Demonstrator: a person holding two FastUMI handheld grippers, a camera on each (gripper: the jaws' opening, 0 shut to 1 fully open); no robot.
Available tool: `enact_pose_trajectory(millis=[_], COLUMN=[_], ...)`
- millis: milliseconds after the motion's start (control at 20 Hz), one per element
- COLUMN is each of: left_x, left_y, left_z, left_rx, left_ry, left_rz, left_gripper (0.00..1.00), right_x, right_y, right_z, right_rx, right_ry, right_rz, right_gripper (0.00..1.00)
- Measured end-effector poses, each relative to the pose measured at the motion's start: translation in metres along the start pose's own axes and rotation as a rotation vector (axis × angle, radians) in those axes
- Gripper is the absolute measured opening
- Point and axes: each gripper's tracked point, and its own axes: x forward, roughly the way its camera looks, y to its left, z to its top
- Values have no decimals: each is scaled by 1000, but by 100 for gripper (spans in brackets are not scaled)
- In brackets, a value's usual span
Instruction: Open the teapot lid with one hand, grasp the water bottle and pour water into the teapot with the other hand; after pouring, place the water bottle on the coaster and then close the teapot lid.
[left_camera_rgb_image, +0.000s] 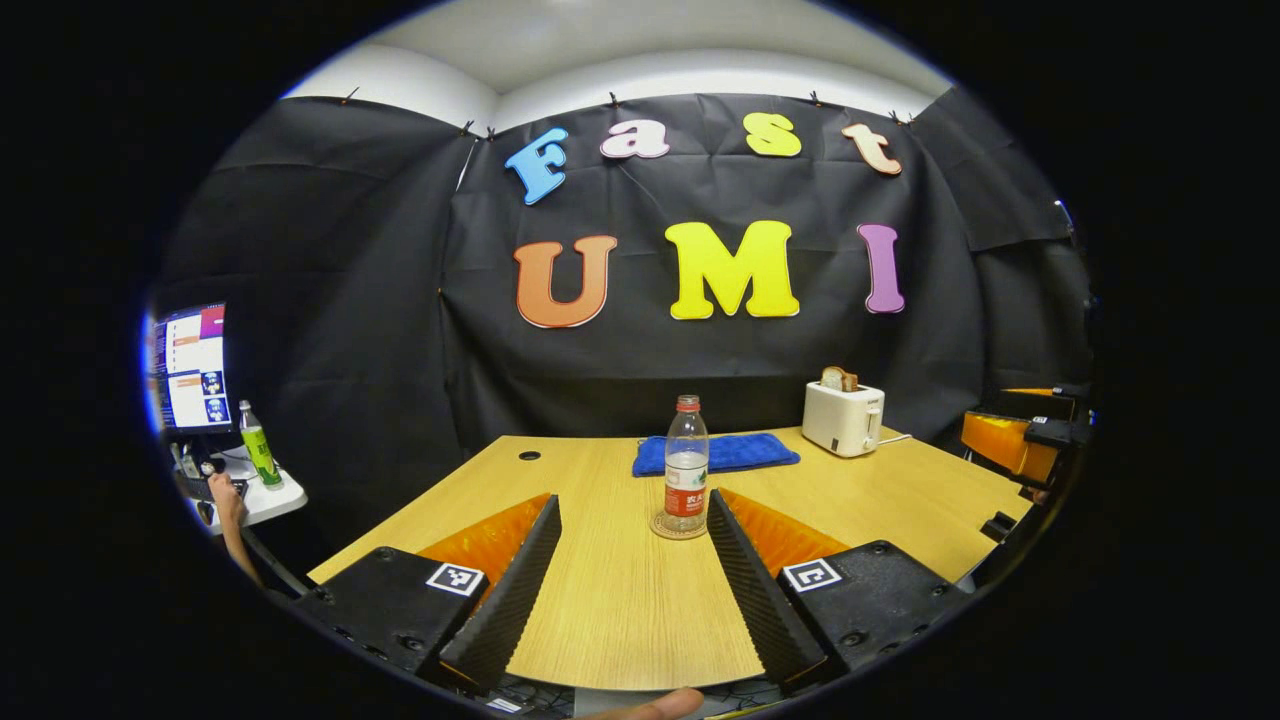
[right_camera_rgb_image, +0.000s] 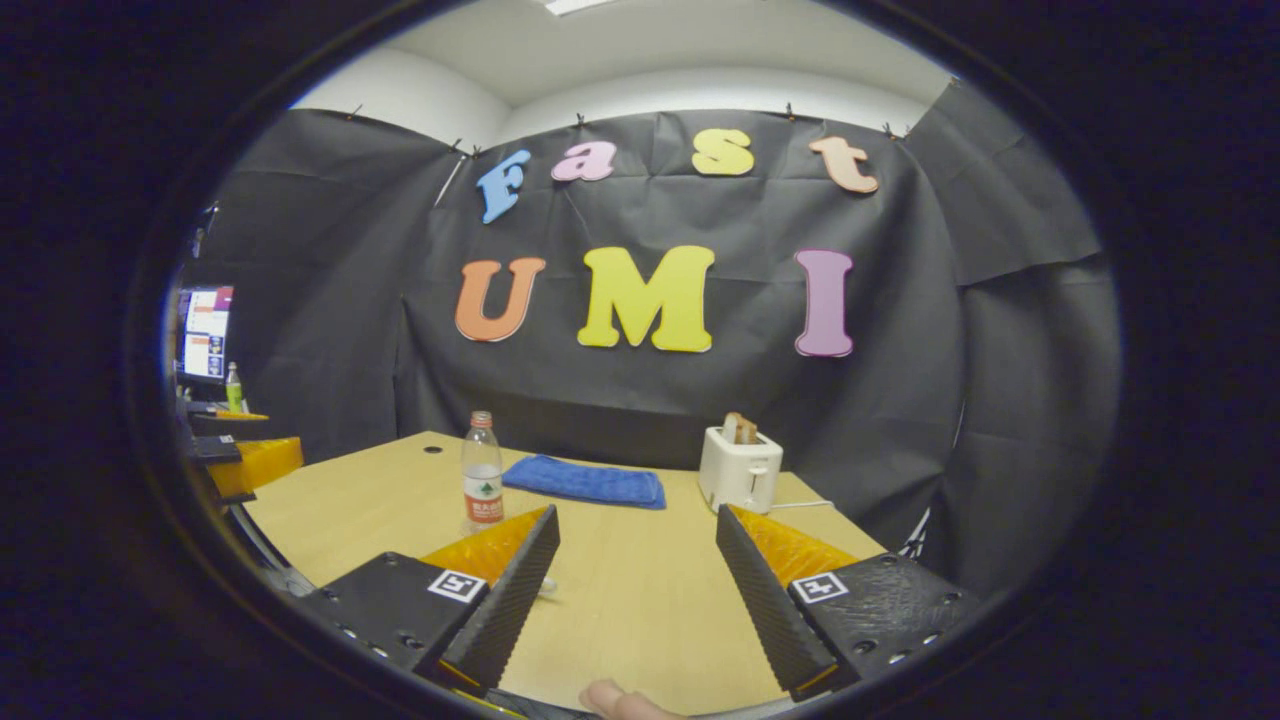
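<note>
Both grippers hung wide apart w/ nothing between the fingers: left gripper (left_camera_rgb_image: 632, 575), right gripper (right_camera_rgb_image: 635, 590). Water bottle (left_camera_rgb_image: 686, 466) stood upright on its coaster (left_camera_rgb_image: 679, 527) at 12 o'clock of the left one, prob bc that's its drop-off spot. Couldn't spot the teapot. Toaster (left_camera_rgb_image: 843, 417) sat at 1 o'clock on the tabletop (left_camera_rgb_image: 620, 600).

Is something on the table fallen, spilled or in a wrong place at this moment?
Nothing stands out. The water bottle stands upright with its cap on, on the coaster. The blue towel lies flat behind it, and the toaster stands upright with bread in it. No spill shows on the table.
</note>
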Motion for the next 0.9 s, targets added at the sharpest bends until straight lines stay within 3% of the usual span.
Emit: enact_pose_trajectory(millis=[200, 400, 900], left_x=[0, 3, 6], left_y=[-19, -19, -20], left_z=[-1, -1, -5], left_rx=[28, 46, 35], left_ry=[-14, -37, -24], left_rz=[-31, 26, 19], left_gripper=[93, 92, 93], right_x=[-11, -11, -14], right_y=[-15, -27, -20], right_z=[-19, -15, -13], right_rx=[23, 72, -14], right_ry=[17, -3, -26], right_rz=[-8, -29, -31], right_gripper=[95, 95, 95])
